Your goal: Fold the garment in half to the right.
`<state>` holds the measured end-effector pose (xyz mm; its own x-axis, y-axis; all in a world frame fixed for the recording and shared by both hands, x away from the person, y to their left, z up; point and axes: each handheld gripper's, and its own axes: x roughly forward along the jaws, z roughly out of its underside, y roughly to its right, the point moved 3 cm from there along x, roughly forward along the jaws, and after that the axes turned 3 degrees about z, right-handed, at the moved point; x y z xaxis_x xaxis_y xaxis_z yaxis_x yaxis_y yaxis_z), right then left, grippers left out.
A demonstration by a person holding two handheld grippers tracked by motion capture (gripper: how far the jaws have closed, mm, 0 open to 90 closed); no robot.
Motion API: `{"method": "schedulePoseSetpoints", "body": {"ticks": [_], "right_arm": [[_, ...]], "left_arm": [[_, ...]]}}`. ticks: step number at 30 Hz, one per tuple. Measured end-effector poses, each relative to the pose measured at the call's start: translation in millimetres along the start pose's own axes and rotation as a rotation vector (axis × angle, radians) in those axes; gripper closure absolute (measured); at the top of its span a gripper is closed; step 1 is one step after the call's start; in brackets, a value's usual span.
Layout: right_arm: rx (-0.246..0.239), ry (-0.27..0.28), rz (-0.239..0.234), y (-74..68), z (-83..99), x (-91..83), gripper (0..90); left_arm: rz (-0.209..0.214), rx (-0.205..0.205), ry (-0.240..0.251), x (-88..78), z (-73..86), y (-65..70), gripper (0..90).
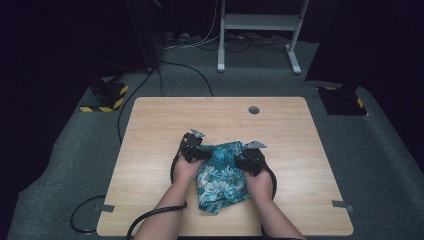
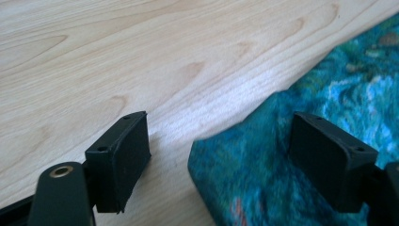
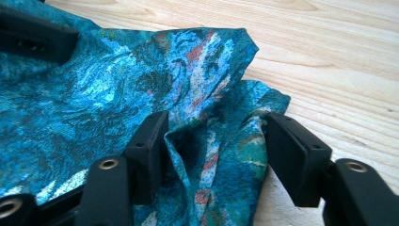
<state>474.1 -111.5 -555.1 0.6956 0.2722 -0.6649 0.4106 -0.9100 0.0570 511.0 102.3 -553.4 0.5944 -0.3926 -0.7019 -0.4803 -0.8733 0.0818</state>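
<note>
I see the cloth (image 1: 221,177), a thin woven fabric printed in teal florals with red flecks, lying crumpled near the worktop's (image 1: 150,125) front edge (pale wood-grain laminate). The left gripper (image 2: 219,157) stands open astride the cloth's edge. The right gripper (image 3: 216,155) is open around a raised fold, pads not pressing.

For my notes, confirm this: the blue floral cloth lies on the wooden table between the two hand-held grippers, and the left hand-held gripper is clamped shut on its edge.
Not quite. The left hand-held gripper is open: in the left gripper view its jaws stand apart around the edge of the blue floral cloth without pressing it. The rest holds: the cloth lies on the wooden table between the two grippers.
</note>
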Motion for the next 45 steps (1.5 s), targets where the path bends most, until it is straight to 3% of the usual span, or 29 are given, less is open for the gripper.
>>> {"method": "schedulePoseSetpoints", "body": {"ticks": [4, 9, 13, 16, 21, 23, 26, 28, 31, 36, 39, 45], "right_arm": [[-0.005, 0.038, -0.014, 5.9, 1.3, -13.5, 36.8], [-0.035, 0.103, -0.035, 7.7, 8.2, -35.2, 32.6], [-0.084, 0.173, -0.073, -1.2, 8.7, -50.2, 31.2], [-0.116, 0.206, -0.126, -11.6, 0.9, -49.6, 32.1], [-0.147, 0.128, -0.182, -24.0, -6.0, -25.9, 32.7], [-0.128, 0.078, -0.167, -20.1, -1.0, -16.2, 32.2], [-0.106, 0.047, -0.147, -9.6, 8.4, -10.2, 32.2], [-0.098, 0.048, -0.144, -4.9, 12.3, -13.9, 32.0], [-0.111, 0.093, -0.137, -2.5, 13.8, -32.0, 30.4], [-0.172, 0.155, -0.189, -15.6, 19.6, -62.2, 30.9], [-0.180, 0.108, -0.240, -23.7, 28.3, -60.4, 30.4], [-0.229, 0.021, -0.230, -35.2, 44.4, -44.1, 30.1]], "left_arm": [[0.028, 0.025, 0.058, -15.0, 0.0, 8.1, 18.3], [0.059, 0.038, 0.124, -42.9, 11.0, 20.0, 17.0], [0.096, 0.072, 0.126, -56.3, 27.5, 39.1, 17.0], [0.116, 0.059, 0.116, -58.0, 35.2, 45.9, 16.7], [0.149, 0.017, 0.087, -56.0, 47.3, 47.7, 16.0], [0.146, 0.018, 0.076, -55.3, 51.2, 46.5, 15.8], [0.152, 0.004, 0.075, -56.4, 55.8, 43.1, 15.7], [0.155, -0.002, 0.082, -59.5, 58.0, 41.9, 15.5], [0.179, -0.023, 0.101, -65.9, 60.8, 41.9, 15.0], [0.206, -0.006, 0.104, -69.7, 63.9, 48.5, 14.8], [0.213, -0.005, 0.072, -63.3, 67.4, 49.0, 14.7], [0.180, 0.016, 0.052, -53.7, 67.8, 46.7, 14.7]]}}
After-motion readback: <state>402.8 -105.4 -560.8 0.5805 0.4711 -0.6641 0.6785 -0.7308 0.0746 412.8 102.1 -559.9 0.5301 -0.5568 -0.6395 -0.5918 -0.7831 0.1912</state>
